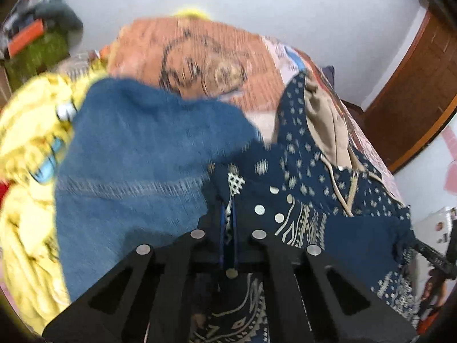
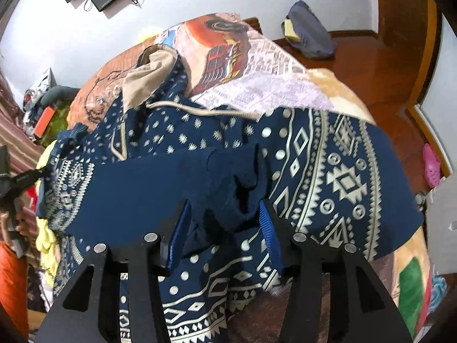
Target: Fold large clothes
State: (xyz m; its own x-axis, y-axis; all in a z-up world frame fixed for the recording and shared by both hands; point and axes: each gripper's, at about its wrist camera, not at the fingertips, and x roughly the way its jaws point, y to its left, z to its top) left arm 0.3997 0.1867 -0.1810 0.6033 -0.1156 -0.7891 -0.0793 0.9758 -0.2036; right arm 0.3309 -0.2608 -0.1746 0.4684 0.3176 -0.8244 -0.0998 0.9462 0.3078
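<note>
A large navy hoodie [image 2: 328,171] with a cream tribal pattern and a beige-lined hood [image 2: 151,68] lies spread on the bed. It also shows in the left wrist view [image 1: 314,171]. My left gripper [image 1: 228,214] is shut on a fold of the hoodie's patterned hem. My right gripper [image 2: 225,217] is open, its blue pads [image 2: 267,228] on either side of the plain navy sleeve cuff [image 2: 242,188], which lies between the jaws.
The bed has a printed blanket [image 2: 257,71]. Blue denim [image 1: 137,154] and a yellow garment [image 1: 25,131] lie at the left. Clutter [image 1: 34,45] sits by the wall. A wooden floor [image 2: 371,65] with a dark bag [image 2: 311,28] lies beyond the bed.
</note>
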